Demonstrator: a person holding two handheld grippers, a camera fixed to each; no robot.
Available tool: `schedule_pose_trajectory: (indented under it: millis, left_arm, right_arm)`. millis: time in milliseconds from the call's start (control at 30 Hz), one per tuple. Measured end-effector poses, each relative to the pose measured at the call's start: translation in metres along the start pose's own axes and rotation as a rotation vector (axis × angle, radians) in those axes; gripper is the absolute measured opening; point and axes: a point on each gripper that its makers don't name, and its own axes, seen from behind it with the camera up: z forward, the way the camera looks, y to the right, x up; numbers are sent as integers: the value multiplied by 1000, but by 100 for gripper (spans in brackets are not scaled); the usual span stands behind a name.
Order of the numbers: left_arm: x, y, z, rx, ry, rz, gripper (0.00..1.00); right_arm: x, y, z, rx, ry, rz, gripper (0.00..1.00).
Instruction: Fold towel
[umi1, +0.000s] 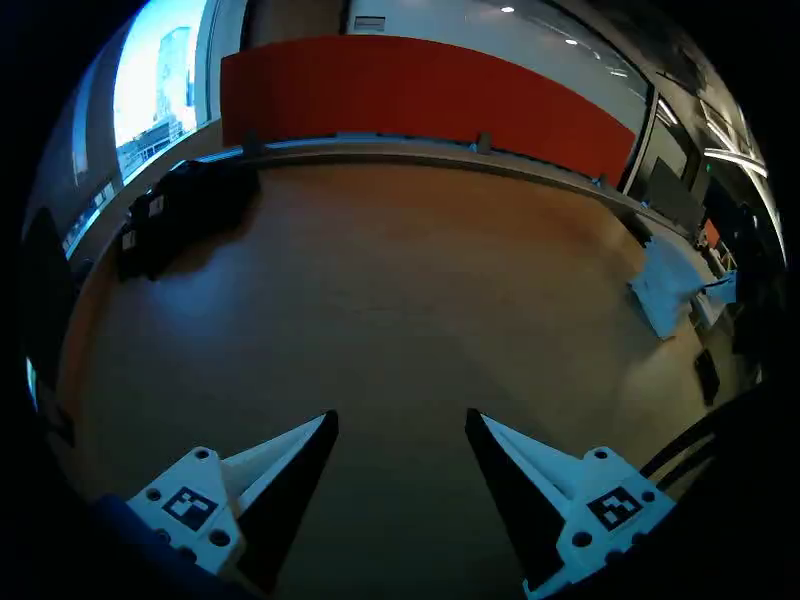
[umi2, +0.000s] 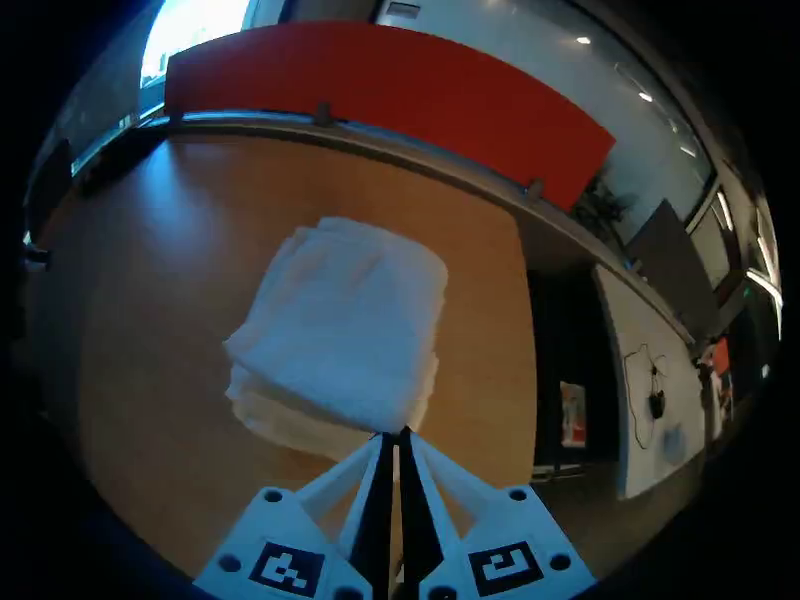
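Here the wooden table (umi1: 400, 280) stretches ahead of both grippers, with a red partition (umi1: 420, 90) along its far edge. The folded white towel (umi2: 345, 320) lies just ahead of the right gripper (umi2: 392, 440), whose fingers are pressed together at its near edge. The left gripper (umi1: 400, 415) stands spread over wood. Its fingers carry black-and-white square markers (umi1: 190, 505).

One folded towel (umi2: 340, 320), one tabletop (umi2: 130, 300), one red partition (umi2: 400, 90), and two grippers (two fingers (umi1: 290, 470) each): left gripper (umi1: 400, 425) and right gripper (umi2: 393, 440).
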Motion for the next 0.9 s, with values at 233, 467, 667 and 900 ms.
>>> schedule_pose_trajectory:
  millis: [233, 467, 667, 900]
  left_arm:
    - [-2, -4, -2, 10, -3, -5, 95]
    - [-4, -3, -1, 14, -7, -5, 95]
    - [-3, -1, 0, 12, -6, -8, 94]
    - [-2, -1, 0, 16, -6, -8, 95]
  right_arm:
    - [-11, 6, 12, -11, -32, 27, 5]
    - [-20, 4, 22, -2, -64, 44, 5]
    - [-26, 2, 28, -1, -83, 44, 5]
    - [-27, 2, 31, 0, -80, 55, 5]
